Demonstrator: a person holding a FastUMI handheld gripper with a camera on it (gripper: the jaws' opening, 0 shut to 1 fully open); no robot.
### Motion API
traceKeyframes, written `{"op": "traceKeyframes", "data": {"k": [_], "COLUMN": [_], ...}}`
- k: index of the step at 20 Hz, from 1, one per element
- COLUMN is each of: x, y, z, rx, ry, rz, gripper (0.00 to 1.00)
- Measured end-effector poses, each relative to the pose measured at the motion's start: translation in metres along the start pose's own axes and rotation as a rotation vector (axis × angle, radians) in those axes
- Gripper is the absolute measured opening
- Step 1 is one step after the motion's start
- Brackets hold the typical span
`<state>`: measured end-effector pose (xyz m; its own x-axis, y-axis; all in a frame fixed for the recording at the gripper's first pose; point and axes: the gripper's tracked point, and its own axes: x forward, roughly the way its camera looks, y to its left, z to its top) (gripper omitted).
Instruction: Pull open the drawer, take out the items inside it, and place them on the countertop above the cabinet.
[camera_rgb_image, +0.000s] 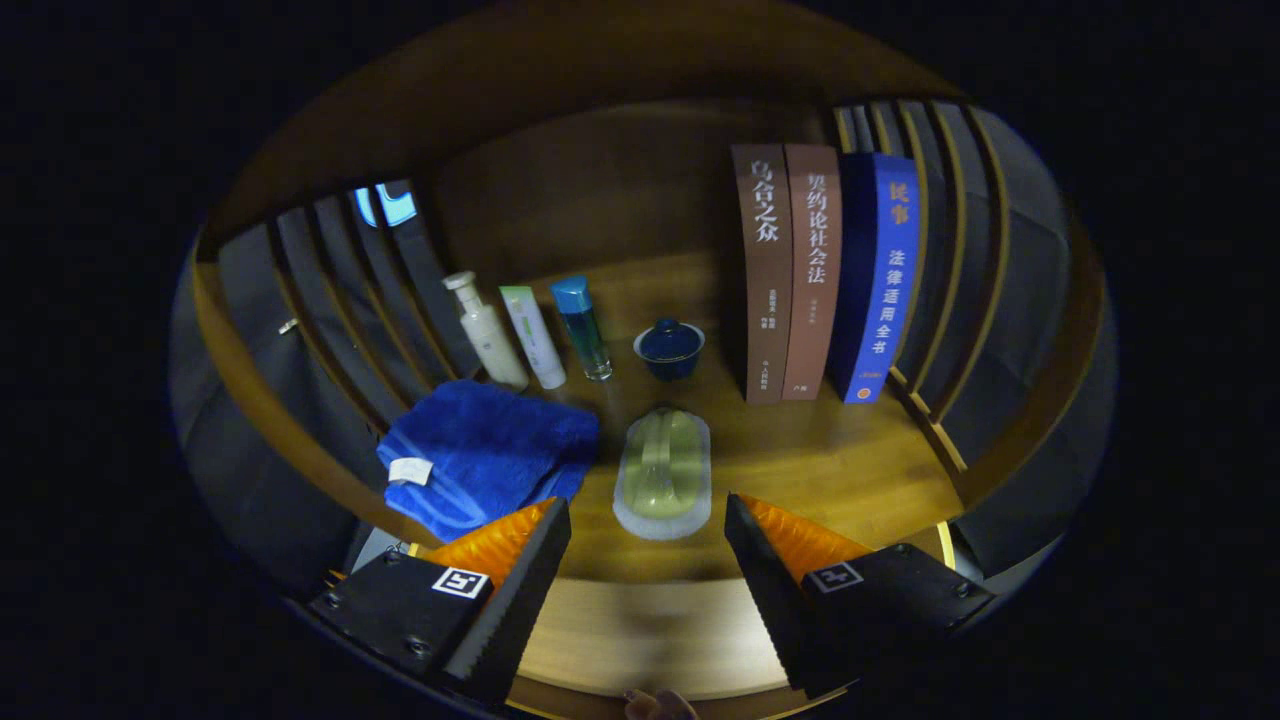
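On the wooden countertop (850, 470), just ahead of the spread, empty gripper (648, 525), a pale green soap in its clear dish (662, 475) is seen (apparently already placed), and the blue towel (490, 450) could be snagged if the fingers are withdrawn carelessly.

Royal-blue towel (487, 453), pale green soap dish (661, 475), dark blue lidded cup (669, 348) — brown wooden countertop (850, 460).

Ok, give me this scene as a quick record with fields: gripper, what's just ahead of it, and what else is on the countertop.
gripper: gripper open, fingers apart
just ahead: pale green soap in clear case
left: folded blue towel
behind towel: three toiletry bottles
centre: lidded blue cup
right: three upright books
surface: wooden countertop
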<state>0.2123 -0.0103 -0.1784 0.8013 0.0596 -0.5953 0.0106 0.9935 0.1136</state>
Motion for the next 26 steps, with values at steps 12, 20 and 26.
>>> {"op": "traceKeyframes", "data": {"k": [12,20,26], "x": [-0.165,-0.151,-0.11], "y": [0.017,0.006,-0.006], "z": [-0.12,-0.22,-0.254], "rx": [-0.078,-0.027,-0.024], "ry": [-0.431,-0.416,-0.34], "rz": [0.063,0.014,-0.029], "gripper": [0.99,0.99,0.99]}}
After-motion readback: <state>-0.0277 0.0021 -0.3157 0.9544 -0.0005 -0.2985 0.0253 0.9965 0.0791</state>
